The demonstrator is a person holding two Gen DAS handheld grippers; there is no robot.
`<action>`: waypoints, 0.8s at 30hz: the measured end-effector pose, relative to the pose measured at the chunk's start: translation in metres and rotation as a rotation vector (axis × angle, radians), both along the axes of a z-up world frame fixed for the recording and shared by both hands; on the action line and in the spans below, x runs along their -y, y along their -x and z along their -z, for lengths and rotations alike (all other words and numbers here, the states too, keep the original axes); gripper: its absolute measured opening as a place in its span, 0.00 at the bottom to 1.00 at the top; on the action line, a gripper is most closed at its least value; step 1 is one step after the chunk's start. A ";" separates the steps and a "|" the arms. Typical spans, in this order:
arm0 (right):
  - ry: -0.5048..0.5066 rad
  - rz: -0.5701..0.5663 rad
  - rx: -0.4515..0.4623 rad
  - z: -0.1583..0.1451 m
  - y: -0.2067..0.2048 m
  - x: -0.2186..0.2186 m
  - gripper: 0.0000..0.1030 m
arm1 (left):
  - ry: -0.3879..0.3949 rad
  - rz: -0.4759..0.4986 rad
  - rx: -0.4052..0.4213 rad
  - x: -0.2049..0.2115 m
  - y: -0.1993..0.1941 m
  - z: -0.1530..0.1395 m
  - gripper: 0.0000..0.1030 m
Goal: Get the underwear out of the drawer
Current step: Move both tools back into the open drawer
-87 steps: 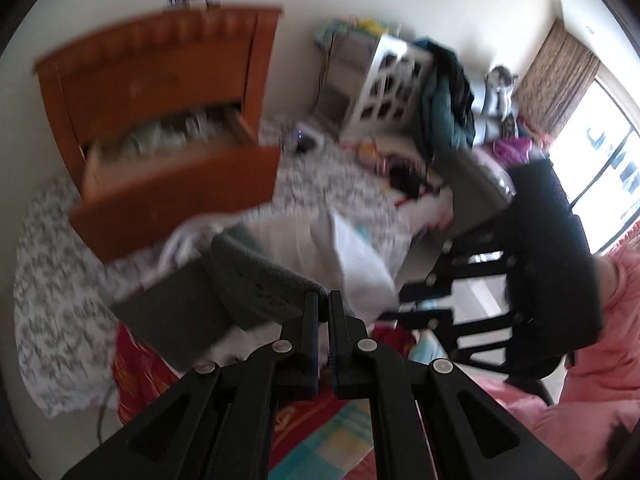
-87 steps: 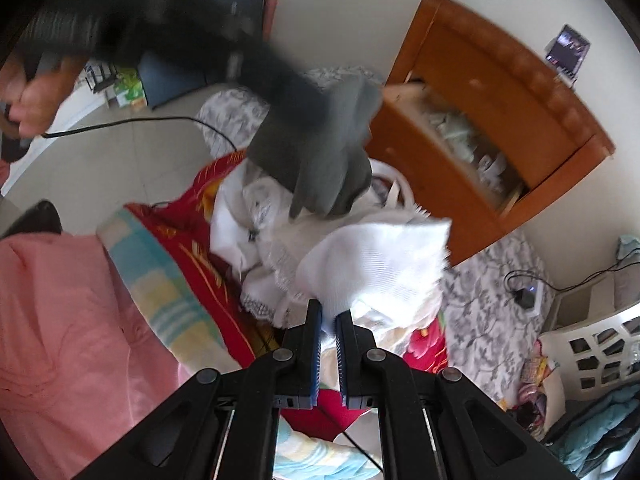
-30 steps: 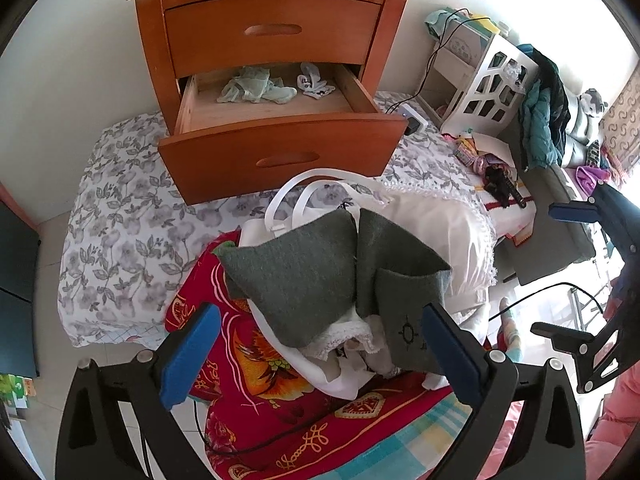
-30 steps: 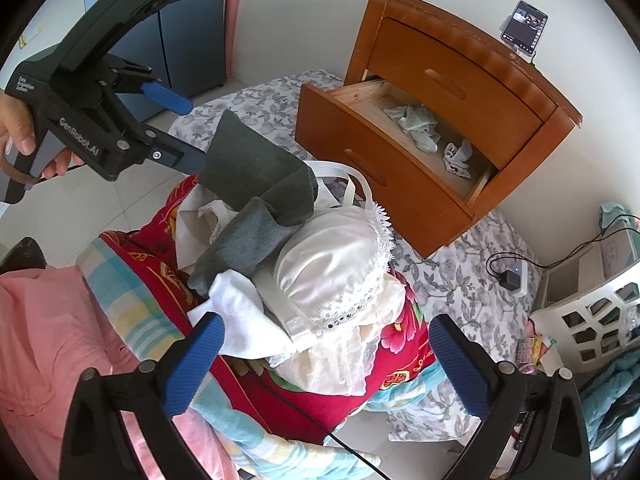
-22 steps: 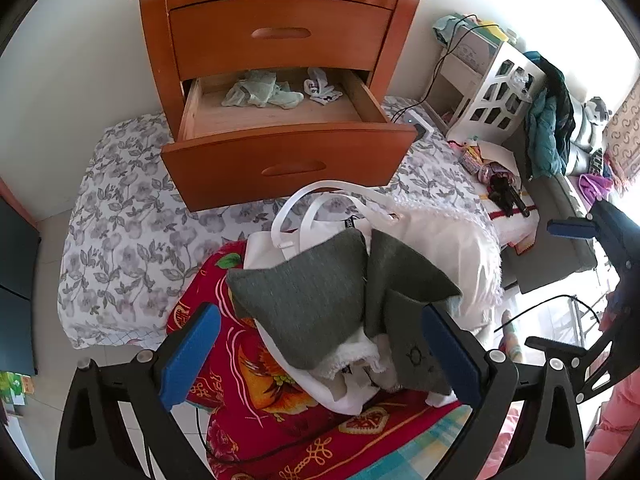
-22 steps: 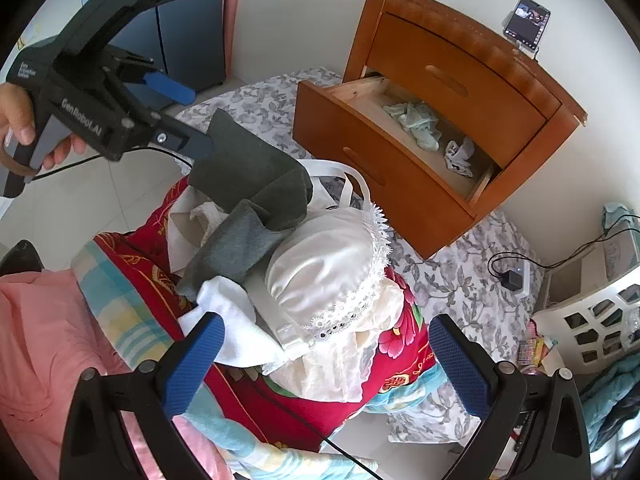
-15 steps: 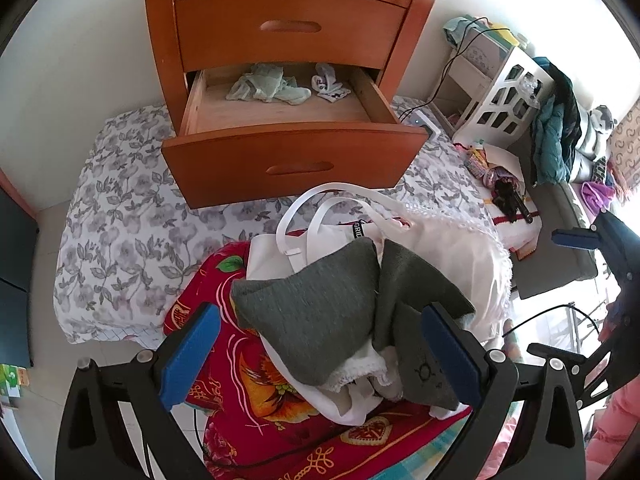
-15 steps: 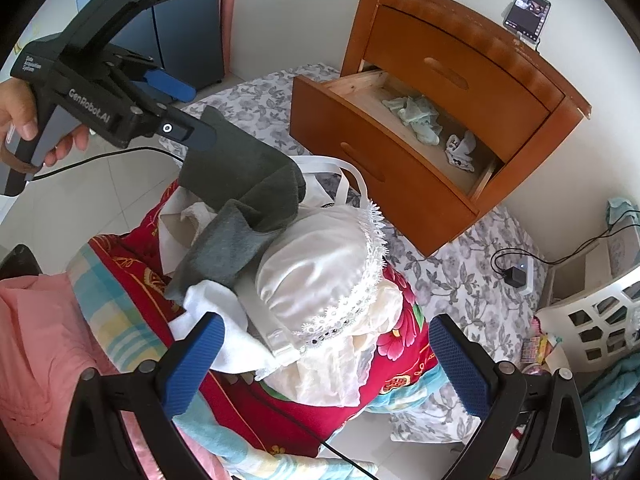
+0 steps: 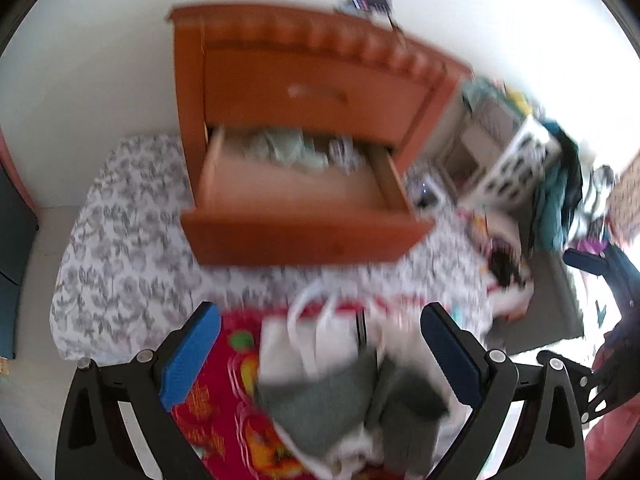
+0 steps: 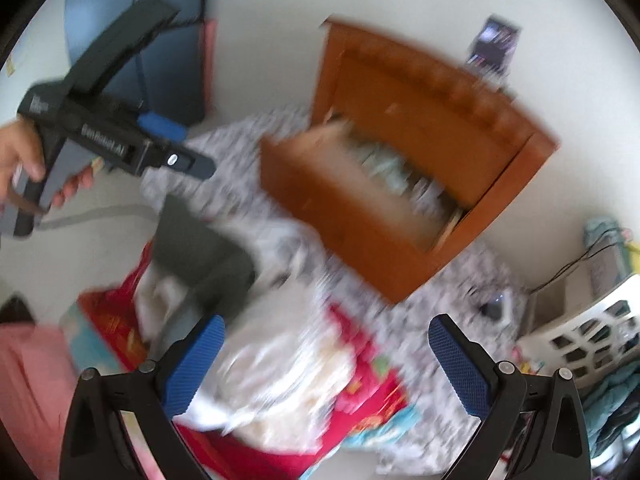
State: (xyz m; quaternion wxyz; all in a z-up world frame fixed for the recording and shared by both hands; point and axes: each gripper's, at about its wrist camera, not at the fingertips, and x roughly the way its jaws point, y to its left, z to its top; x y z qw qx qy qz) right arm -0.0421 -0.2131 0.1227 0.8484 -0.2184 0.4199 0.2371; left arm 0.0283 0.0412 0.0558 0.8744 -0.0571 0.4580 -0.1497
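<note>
The orange wooden nightstand (image 9: 304, 76) stands against the wall with its lower drawer (image 9: 296, 216) pulled out. Pale green underwear (image 9: 288, 148) and a small white patterned piece (image 9: 340, 148) lie at the back of the drawer. In the right wrist view the same drawer (image 10: 360, 208) shows the green underwear (image 10: 384, 168). My left gripper (image 9: 320, 348) is open and empty, above a pile of grey and white garments (image 9: 340, 392). My right gripper (image 10: 326, 360) is open and empty over the white garments (image 10: 280, 376). Both views are blurred by motion.
A grey floral sheet (image 9: 120, 240) covers the mattress under the nightstand. A red patterned blanket (image 9: 224, 420) lies under the pile. A white laundry basket (image 10: 592, 336) and a charger with cable (image 10: 496, 304) sit to the right. A phone (image 10: 494, 46) stands on the nightstand. A hand (image 10: 24, 168) holds the left gripper.
Both grippers have moved forward toward the open drawer, which now looks larger and nearer. The garment pile has dropped lower in both views. Both stay open.
</note>
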 end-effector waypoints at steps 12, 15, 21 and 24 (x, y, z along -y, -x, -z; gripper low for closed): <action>-0.097 0.225 0.055 0.031 -0.154 0.027 1.00 | 0.090 -0.082 0.172 -0.015 -0.135 0.017 1.00; -0.117 0.252 0.019 0.059 -0.189 0.027 1.00 | 0.100 -0.065 0.103 -0.007 -0.169 0.041 1.00; -0.161 0.314 -0.061 0.104 -0.259 0.025 1.00 | -0.009 -0.088 -0.062 0.014 -0.232 0.091 1.00; -0.152 0.325 -0.093 0.122 -0.285 0.018 1.00 | -0.051 -0.088 -0.095 0.022 -0.255 0.110 1.00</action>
